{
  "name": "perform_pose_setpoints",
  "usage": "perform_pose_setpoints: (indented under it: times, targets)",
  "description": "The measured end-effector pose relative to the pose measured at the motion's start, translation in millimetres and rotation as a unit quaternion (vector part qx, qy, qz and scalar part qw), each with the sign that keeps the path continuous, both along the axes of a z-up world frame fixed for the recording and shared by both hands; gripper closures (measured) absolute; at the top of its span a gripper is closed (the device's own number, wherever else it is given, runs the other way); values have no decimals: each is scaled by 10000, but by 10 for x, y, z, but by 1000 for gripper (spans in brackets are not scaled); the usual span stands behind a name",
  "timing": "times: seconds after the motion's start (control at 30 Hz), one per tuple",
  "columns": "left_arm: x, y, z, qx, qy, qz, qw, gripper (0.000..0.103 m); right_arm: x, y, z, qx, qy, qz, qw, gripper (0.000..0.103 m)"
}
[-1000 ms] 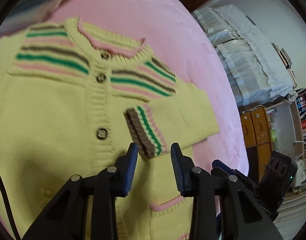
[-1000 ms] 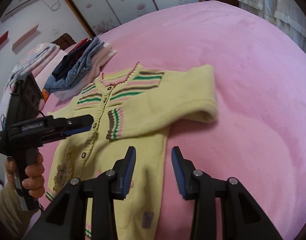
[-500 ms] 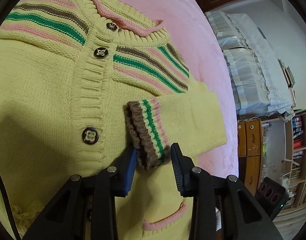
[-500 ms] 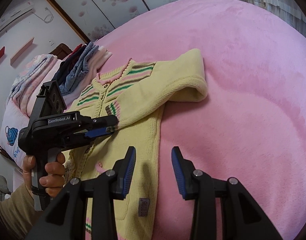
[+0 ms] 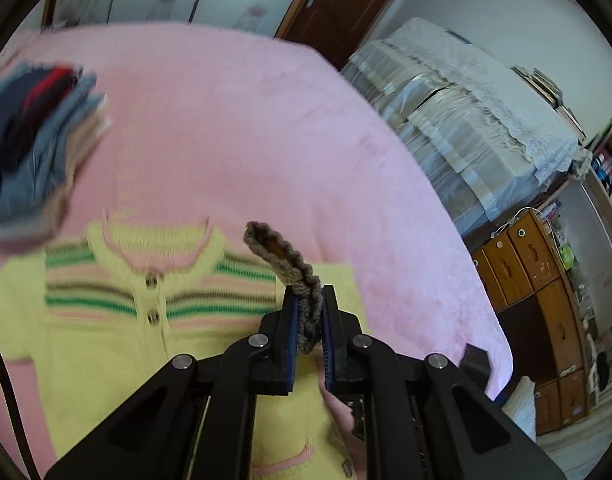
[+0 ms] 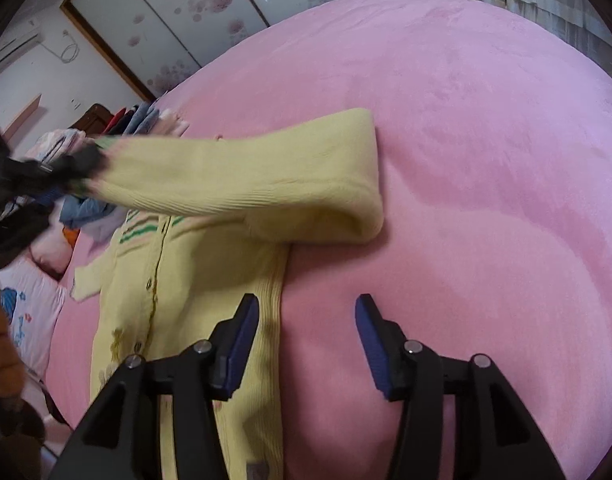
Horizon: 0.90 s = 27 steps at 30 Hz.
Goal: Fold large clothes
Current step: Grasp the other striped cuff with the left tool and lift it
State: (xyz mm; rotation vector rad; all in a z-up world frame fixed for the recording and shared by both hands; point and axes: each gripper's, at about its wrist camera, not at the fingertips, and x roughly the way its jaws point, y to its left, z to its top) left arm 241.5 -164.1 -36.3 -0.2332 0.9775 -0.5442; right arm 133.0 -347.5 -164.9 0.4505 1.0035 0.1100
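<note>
Yellow cardigan's cuff (image 5: 302,300) clenched in left tongs (image 5: 309,322); right tongs (image 6: 306,338) released over bare blanket (image 6: 486,160)

I'm in a home bedroom. A pink bed (image 6: 466,120) fills most of my view, with pillows (image 6: 30,304) at its far left. Behind it stand sliding wardrobe doors (image 6: 178,28) with flower prints, and an air conditioner (image 6: 14,50) hangs on the wall. To the right are wooden drawers (image 5: 526,264), a bookshelf (image 5: 610,180) and a lace-covered stack (image 5: 466,112).
</note>
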Motion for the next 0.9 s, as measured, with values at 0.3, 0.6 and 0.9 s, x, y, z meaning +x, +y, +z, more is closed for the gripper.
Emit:
perform_pose_setpoints:
  times: [0.3, 0.6, 0.9]
  targets:
    - [119, 316, 550, 614, -777, 168, 9949, 95, 462, 126, 17, -648, -51, -90, 9978, 80]
    - [285, 1093, -415, 1398, -40, 642, 9881, 95, 402, 428, 47, -1698, -173, 433, 9844, 92]
    - [271, 1516, -1397, 1267, 835, 724, 9858, 84, 157, 561, 78, -1848, -43, 957, 9781, 52]
